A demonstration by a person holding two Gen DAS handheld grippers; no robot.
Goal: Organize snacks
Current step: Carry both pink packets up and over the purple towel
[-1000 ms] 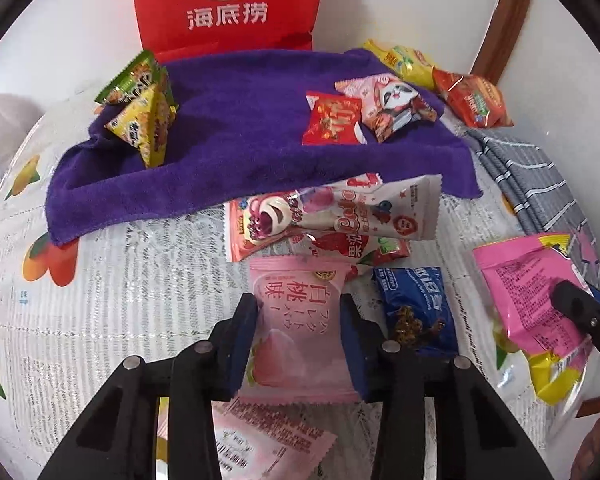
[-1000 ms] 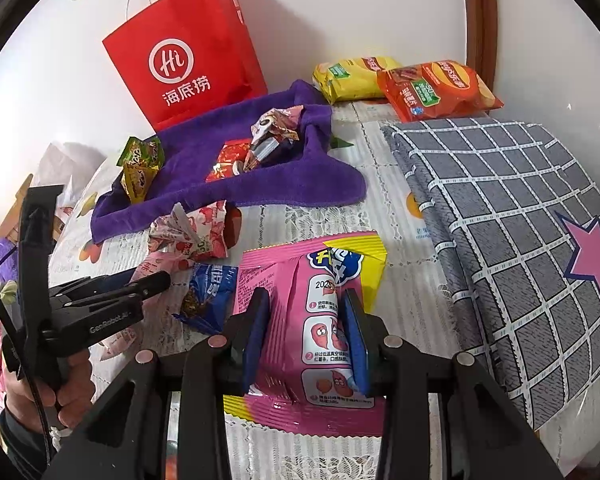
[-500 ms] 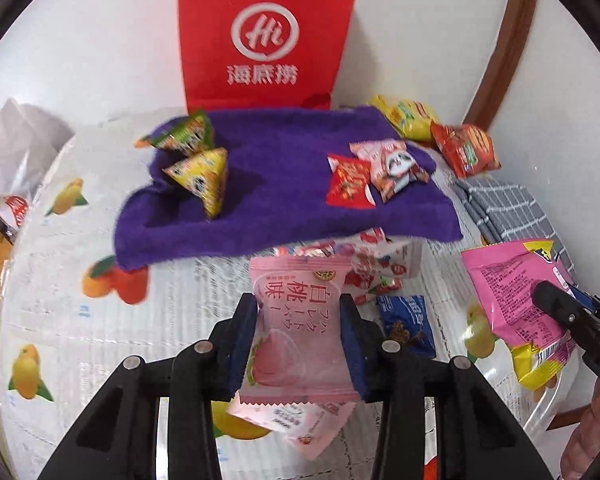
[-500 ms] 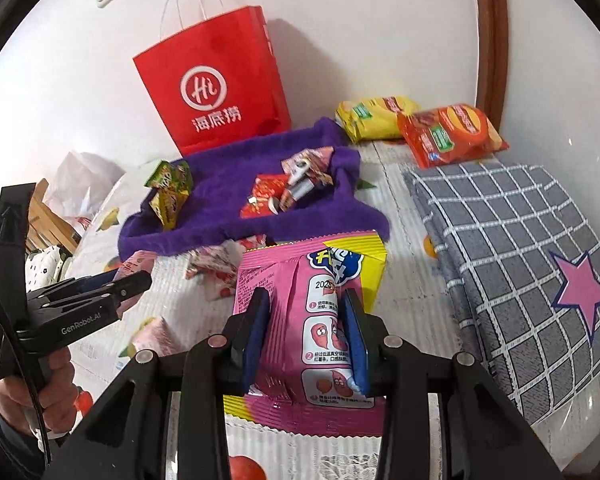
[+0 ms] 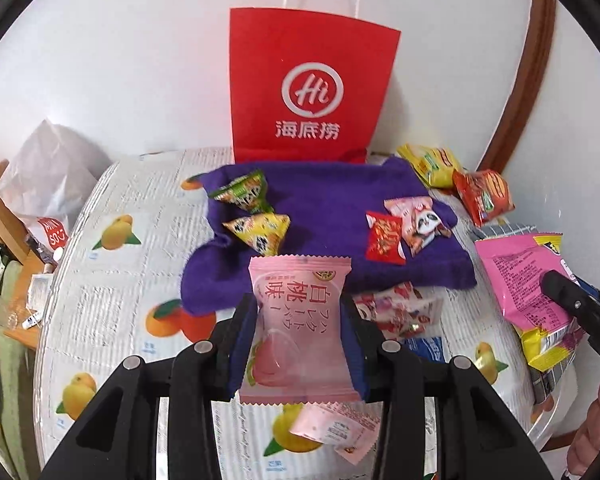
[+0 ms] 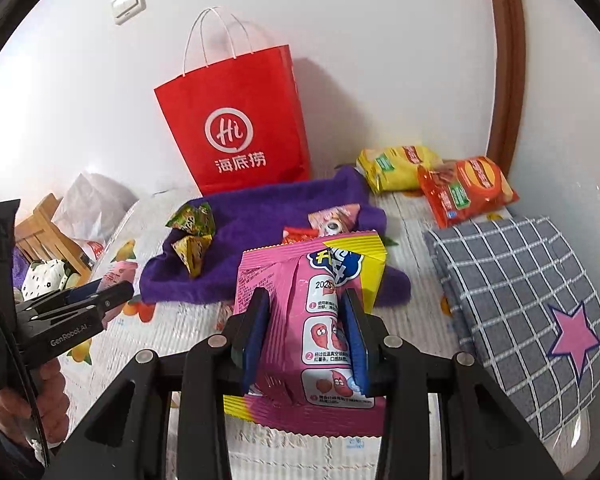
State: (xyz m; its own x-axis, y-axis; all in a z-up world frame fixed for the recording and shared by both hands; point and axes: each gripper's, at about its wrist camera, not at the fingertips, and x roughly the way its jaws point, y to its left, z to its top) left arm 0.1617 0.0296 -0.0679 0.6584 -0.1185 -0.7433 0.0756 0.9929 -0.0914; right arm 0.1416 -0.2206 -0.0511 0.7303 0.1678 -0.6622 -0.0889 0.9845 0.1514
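Note:
My left gripper (image 5: 298,316) is shut on a pale pink peach snack packet (image 5: 300,320), held above the table. A second pink packet (image 5: 334,426) hangs below it. My right gripper (image 6: 304,316) is shut on a large pink and yellow snack bag (image 6: 312,300), also lifted; that bag (image 5: 528,280) shows at the right of the left wrist view. A red paper bag (image 5: 308,92) with white handles stands upright against the wall behind a purple towel (image 5: 332,208). On the towel lie two triangular packets (image 5: 256,228), a red packet (image 5: 385,238) and a panda packet (image 5: 418,220).
Yellow chips (image 6: 396,166) and orange chips (image 6: 466,188) lie by the wall at right. A grey checked cloth with a pink star (image 6: 532,300) covers the table's right side. Loose strawberry packets (image 5: 396,312) and a blue one (image 5: 426,346) lie in front of the towel. A wooden chair (image 6: 40,232) stands at left.
Both grippers have risen with their packets still held, and the table has dropped away. The red bag now shows whole, handles included. A second pink packet came up under the left one.

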